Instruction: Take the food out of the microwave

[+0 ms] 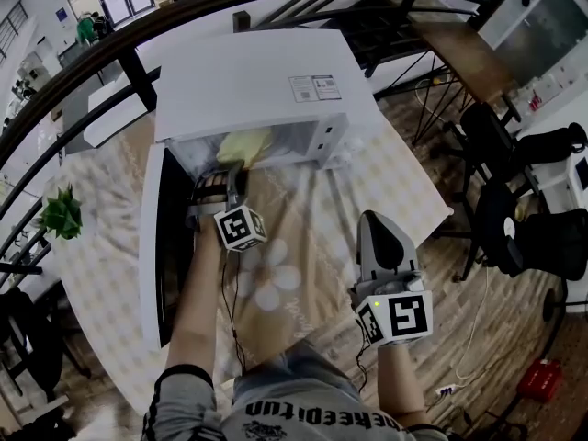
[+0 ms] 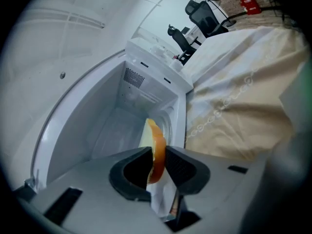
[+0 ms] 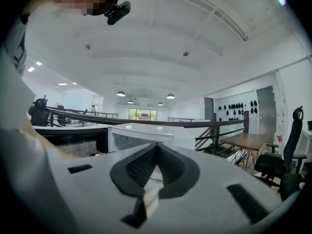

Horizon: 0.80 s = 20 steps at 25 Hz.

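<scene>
- Clamps the left gripper (image 2: pixel 158 155) on the food (image 2: pixel 156 141), a thin orange-edged piece, at the mouth of the open microwave (image 1: pixel 248 81).
- Stands on edge and points lengthwise far into the cavity.
- Holds the right gripper (image 3: pixel 157 147) closed, near right over the surface (image 1: pixel 303 246).

Microwave (image 1: pixel 248 81) mouth open, door (image 1: pixel 156 246) swung left, inside prob. roomy

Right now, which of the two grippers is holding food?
The left gripper: its jaws pinch an orange-edged slice at the open microwave, while the right gripper is shut on nothing.
</scene>
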Available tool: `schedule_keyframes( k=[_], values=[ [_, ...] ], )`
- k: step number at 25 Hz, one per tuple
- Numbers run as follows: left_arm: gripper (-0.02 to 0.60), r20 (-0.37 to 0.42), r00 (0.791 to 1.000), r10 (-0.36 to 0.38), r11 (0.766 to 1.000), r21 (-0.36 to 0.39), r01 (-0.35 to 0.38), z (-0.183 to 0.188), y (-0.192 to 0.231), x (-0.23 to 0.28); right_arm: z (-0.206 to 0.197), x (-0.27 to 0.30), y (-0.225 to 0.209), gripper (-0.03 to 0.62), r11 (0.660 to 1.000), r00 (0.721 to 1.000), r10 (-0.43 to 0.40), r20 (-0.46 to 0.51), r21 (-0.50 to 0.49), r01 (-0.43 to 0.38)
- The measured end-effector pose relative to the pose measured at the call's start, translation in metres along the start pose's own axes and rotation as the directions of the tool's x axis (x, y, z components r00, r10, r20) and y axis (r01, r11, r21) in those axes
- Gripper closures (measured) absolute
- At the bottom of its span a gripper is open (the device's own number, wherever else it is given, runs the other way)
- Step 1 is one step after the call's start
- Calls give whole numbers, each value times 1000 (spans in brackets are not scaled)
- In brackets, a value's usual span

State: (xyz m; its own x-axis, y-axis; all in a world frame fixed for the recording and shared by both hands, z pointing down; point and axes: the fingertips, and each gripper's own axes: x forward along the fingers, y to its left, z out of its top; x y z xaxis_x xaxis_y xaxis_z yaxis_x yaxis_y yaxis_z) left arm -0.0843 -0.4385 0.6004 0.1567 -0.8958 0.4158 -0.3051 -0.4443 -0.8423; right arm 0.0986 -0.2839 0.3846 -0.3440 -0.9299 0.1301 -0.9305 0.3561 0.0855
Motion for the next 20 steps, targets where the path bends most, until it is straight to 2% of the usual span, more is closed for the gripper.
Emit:
schedule_keyframes(
  k=[4, 8, 14, 20],
  values=[
    [506, 3, 1000, 9, 998, -68, -9, 7, 5, -15, 5, -6, 3, 589, 1000, 1000, 12, 14, 1, -12],
    [508, -7, 1000, -5, 984, -177, 4, 14, 7, -34, 10, -14, 6, 589, 1000, 999, 31, 30, 3, -31],
    [509, -16, 999, -29, 947, -320, 22, 24, 11, -63, 20, -29, 7, 589, 999, 997, 54, 58, 0, -55],
    [509, -23, 999, -42, 889, -458, 27, 30, 10, -100, 27, -47, 9, 589, 997, 994, 83, 76, -5, -83]
  ],
)
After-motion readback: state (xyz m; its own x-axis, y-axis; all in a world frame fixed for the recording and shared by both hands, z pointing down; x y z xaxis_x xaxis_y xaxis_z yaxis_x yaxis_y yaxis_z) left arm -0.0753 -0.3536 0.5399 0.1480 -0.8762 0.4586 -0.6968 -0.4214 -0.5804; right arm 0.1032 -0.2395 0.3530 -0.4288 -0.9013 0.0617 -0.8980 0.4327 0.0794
